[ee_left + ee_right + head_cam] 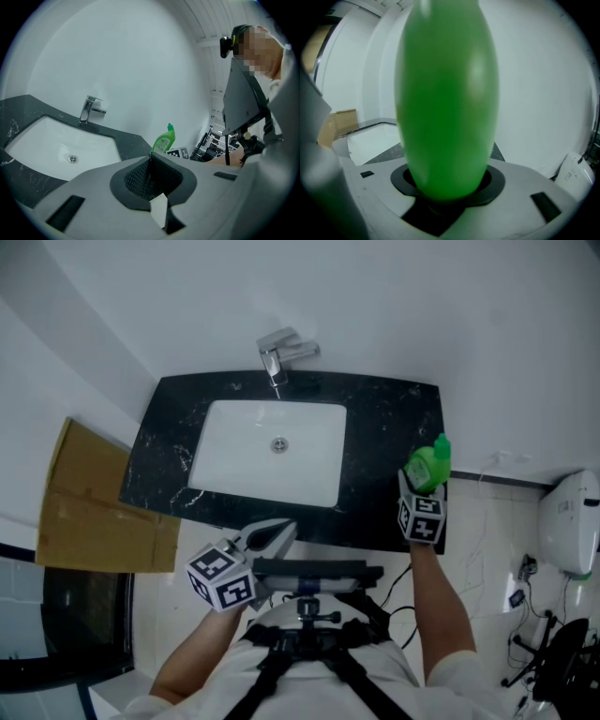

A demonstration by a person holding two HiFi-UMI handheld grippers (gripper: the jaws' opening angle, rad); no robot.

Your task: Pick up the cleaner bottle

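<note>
The green cleaner bottle [429,465] stands upright over the right end of the black counter [384,427], and my right gripper [424,488] is shut on its body. In the right gripper view the bottle [445,103] fills the middle, seated between the jaws of the right gripper [447,194]. I cannot tell whether its base touches the counter. My left gripper [267,538] hovers at the counter's front edge, below the basin, shut with nothing in it. From the left gripper [151,158] view, the bottle [164,139] shows far off to the right, past the closed jaw tips.
A white basin [272,451] is set into the counter, with a chrome faucet [279,354] behind it. A cardboard box [89,498] leans left of the counter. A white fixture [570,521] and cables lie on the floor at right.
</note>
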